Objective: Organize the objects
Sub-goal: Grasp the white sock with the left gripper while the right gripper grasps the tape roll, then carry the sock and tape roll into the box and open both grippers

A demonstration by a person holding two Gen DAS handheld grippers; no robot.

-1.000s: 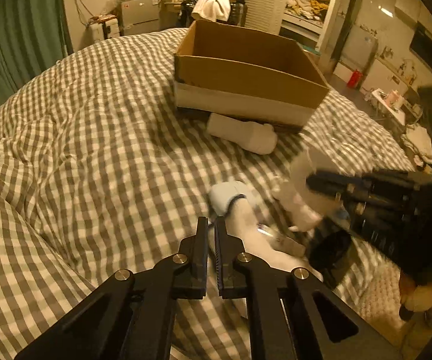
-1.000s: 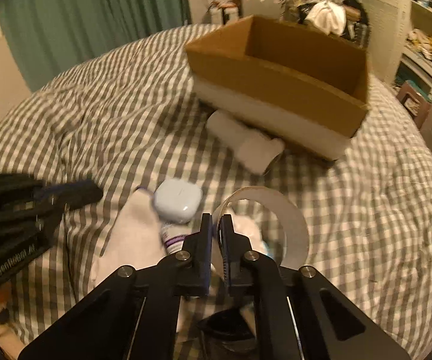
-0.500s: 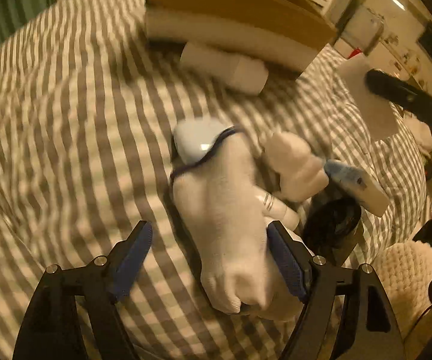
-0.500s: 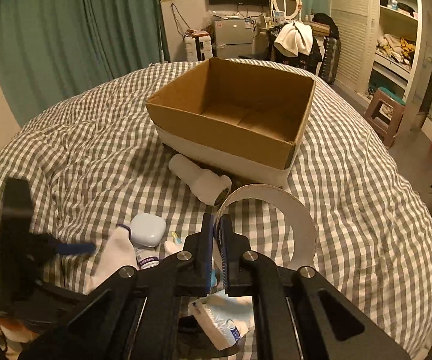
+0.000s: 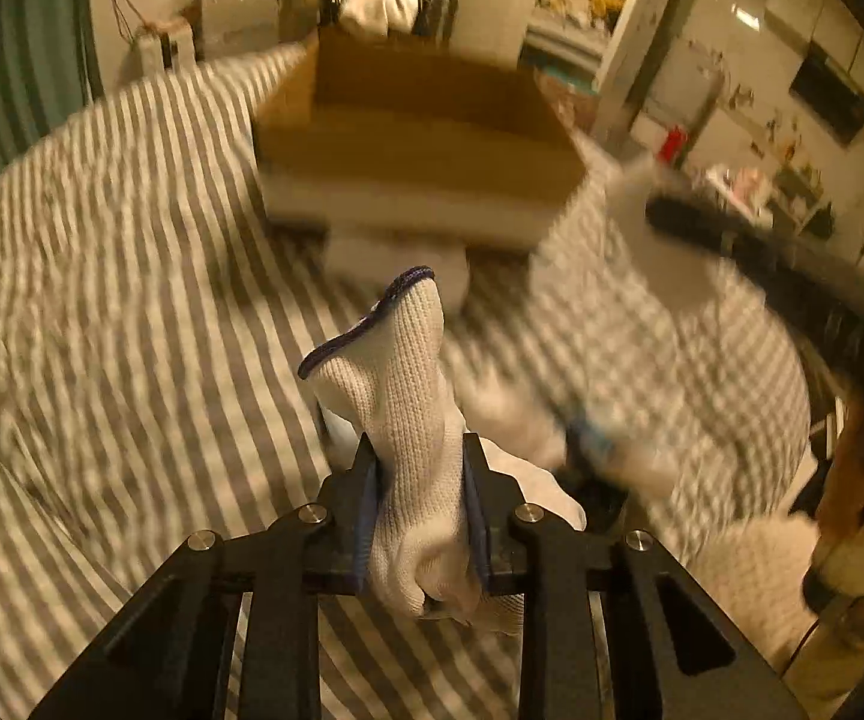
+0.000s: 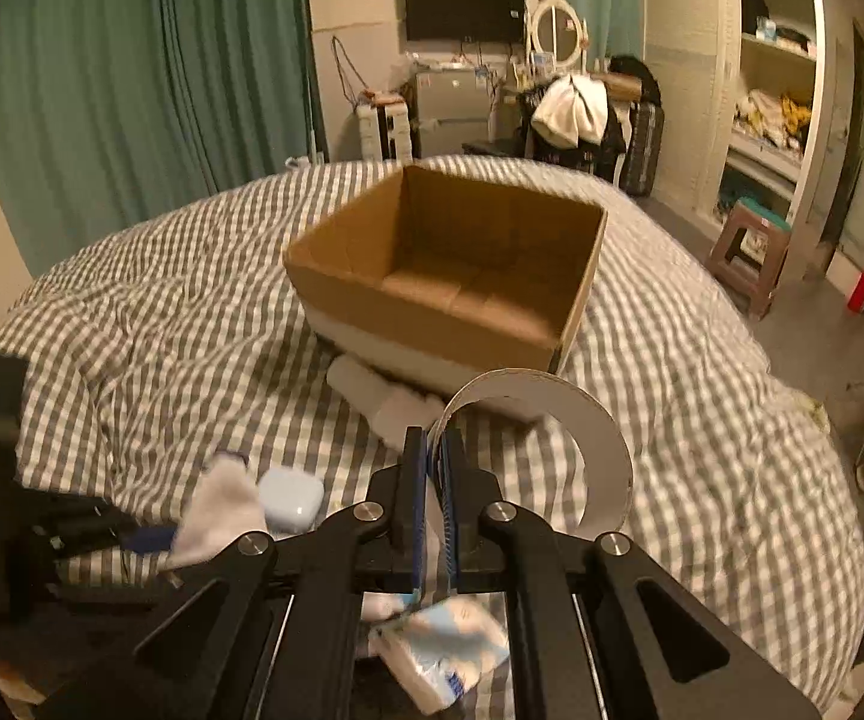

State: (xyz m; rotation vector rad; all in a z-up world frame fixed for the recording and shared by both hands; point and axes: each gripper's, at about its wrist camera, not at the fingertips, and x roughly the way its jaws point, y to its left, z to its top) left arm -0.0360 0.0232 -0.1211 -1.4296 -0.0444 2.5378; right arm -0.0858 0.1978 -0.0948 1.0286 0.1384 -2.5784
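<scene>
My left gripper [image 5: 421, 450] is shut on a white knit glove [image 5: 408, 390] with a dark blue cuff and holds it off the bed; it also shows in the right wrist view [image 6: 216, 510]. My right gripper [image 6: 437, 444] is shut on a white tape ring [image 6: 600, 450], held above the bed in front of the open cardboard box [image 6: 450, 276]. The box [image 5: 420, 150] shows blurred in the left wrist view. A white bottle [image 6: 384, 396] lies against the box's near side. A pale blue case [image 6: 291, 498] and a blue-and-white packet [image 6: 444, 654] lie on the checked blanket [image 6: 150, 324].
Green curtains [image 6: 132, 72] hang at the back left. A cabinet with a mirror [image 6: 558, 24], a chair with clothes [image 6: 576, 108], shelves [image 6: 774, 90] and a stool [image 6: 747, 252] stand beyond the bed. The bed's right edge drops to the floor.
My left gripper has shut on the glove and lifted it off the bed. My right gripper has risen with the tape ring and moved toward the box.
</scene>
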